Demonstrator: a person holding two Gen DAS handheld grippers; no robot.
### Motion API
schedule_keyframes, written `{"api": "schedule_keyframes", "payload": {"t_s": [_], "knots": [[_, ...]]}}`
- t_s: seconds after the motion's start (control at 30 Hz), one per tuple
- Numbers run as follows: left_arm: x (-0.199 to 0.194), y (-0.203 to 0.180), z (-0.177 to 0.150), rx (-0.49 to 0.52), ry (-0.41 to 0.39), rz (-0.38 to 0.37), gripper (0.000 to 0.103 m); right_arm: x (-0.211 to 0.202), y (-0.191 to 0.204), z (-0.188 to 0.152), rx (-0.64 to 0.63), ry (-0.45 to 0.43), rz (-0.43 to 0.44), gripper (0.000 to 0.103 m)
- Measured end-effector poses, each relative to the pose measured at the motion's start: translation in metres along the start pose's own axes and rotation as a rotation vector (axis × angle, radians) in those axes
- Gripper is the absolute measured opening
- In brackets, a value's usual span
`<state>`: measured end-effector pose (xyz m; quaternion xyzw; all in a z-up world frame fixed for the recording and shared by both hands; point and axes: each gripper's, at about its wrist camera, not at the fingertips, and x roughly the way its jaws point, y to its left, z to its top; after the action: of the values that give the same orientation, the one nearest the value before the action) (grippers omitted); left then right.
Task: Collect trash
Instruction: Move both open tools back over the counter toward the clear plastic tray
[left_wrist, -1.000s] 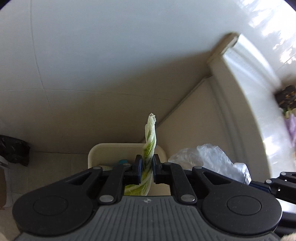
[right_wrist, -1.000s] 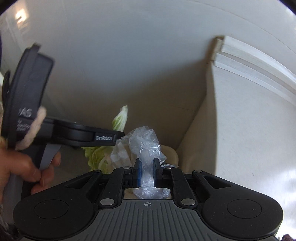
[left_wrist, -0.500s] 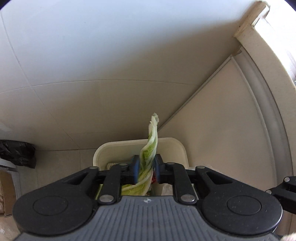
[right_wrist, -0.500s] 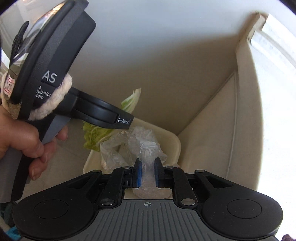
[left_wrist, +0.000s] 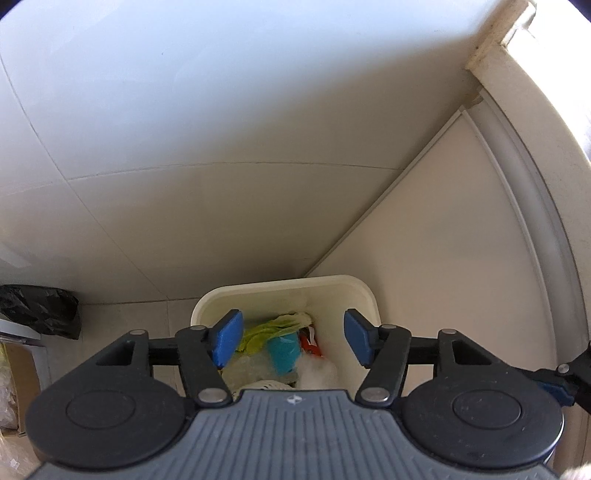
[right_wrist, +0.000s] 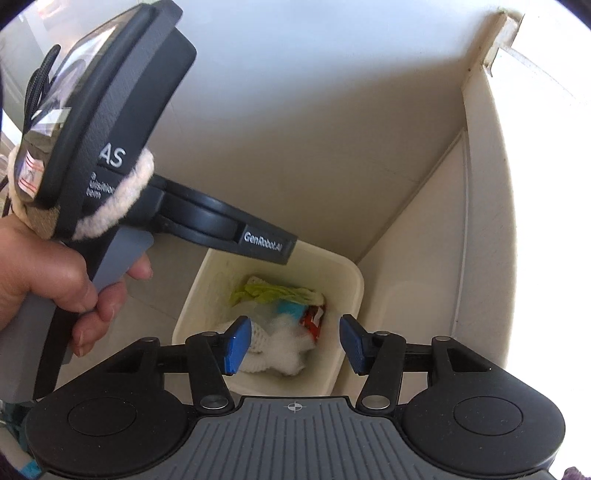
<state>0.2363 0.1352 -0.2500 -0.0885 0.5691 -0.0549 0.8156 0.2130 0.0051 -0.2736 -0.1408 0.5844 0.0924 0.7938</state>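
Currently both grippers hang above the cream waste bin (left_wrist: 364, 291) in the wall corner. Left gripper (left_wrist: 291, 341) and right gripper (right_wrist: 293, 343) each stand spread apart, holding nothing. Cabbage leaf (left_wrist: 280, 323) and clear plastic bag (right_wrist: 284, 350) lie inside the bin among other rubbish.

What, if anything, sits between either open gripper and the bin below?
Nothing visible. The left gripper and right gripper hang open over the cream bin, with only its contents showing between the fingers: cabbage leaf, clear plastic.
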Motion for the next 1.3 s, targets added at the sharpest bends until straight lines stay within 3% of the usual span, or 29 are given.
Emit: {"api": "schedule_keyframes", "payload": {"t_s": [0.3, 0.53, 0.87, 1.3], "knots": [[-0.021, 0.0, 0.005, 0.009, -0.017, -0.006, 0.062, -0.026, 0.0, -0.008, -0.009, -0.034, 0.001, 0.053], [-0.046, -0.003, -0.002, 0.029, -0.033, -0.021, 0.073, -0.048, 0.003, -0.015, -0.002, -0.066, -0.003, 0.053], [-0.094, -0.002, -0.023, 0.067, -0.068, -0.02, 0.096, -0.093, 0.01, -0.033, 0.02, -0.168, 0.003, 0.071], [-0.145, -0.028, -0.049, 0.113, -0.12, 0.043, 0.102, -0.168, -0.011, -0.074, 0.119, -0.336, -0.047, 0.084]]}}
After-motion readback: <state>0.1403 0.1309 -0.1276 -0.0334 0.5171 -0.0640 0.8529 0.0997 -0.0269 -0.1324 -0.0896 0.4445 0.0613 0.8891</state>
